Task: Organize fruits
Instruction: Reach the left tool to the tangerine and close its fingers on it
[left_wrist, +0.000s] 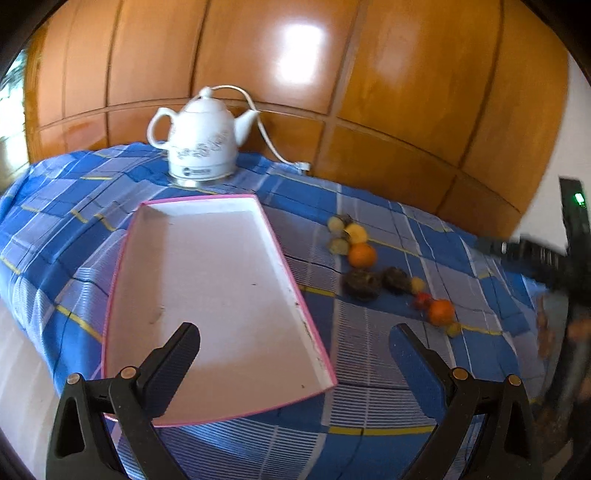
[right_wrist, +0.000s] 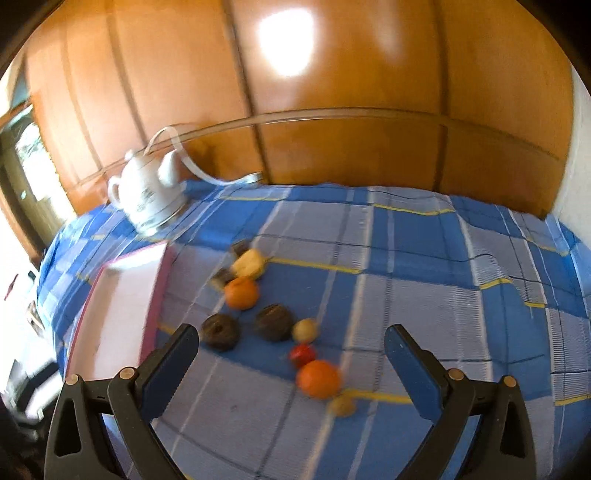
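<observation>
A shallow white tray with a pink rim lies empty on the blue checked cloth; it also shows in the right wrist view. To its right lies a loose row of fruit: two oranges, two dark round fruits, a small red one and several small yellow ones. In the right wrist view the near orange, the red fruit and the dark fruits lie ahead. My left gripper is open over the tray's near corner. My right gripper is open and empty above the fruit.
A white electric kettle with a cord stands at the back of the cloth, behind the tray; it also shows in the right wrist view. A wooden panelled wall runs behind the bed. A dark blurred device is at the right edge.
</observation>
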